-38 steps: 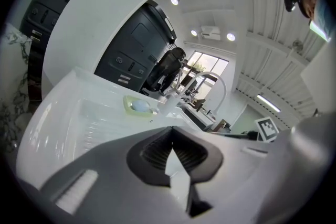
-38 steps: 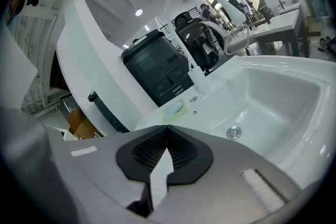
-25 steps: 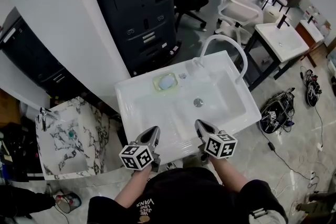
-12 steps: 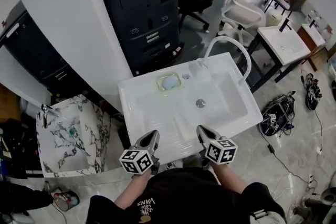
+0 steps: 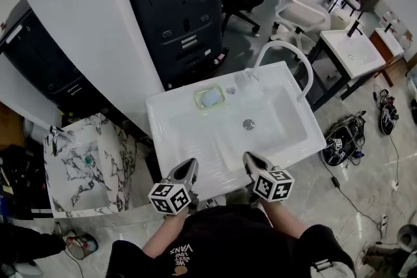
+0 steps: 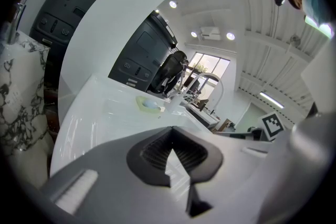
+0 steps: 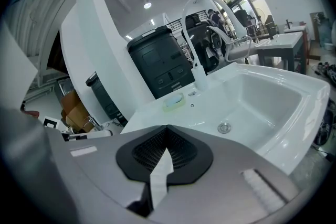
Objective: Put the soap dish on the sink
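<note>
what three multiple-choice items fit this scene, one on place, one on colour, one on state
1. Where is the soap dish?
A. in the basin by the drain
B. on the sink's back rim, left of the tap in the head view
C. on the floor

2. What colour is the dish?
A. red
B. black
C. pale yellow-green

3. How are the left gripper and right gripper?
A. both shut, nothing held
B. left shut on the dish
C. both wide open

Answers:
1 B: the dish sits on the rim beside the tap's base.
2 C: its pale yellow-green rim shows around a light blue soap.
3 A: each gripper view shows its jaws together with nothing between them.
</note>
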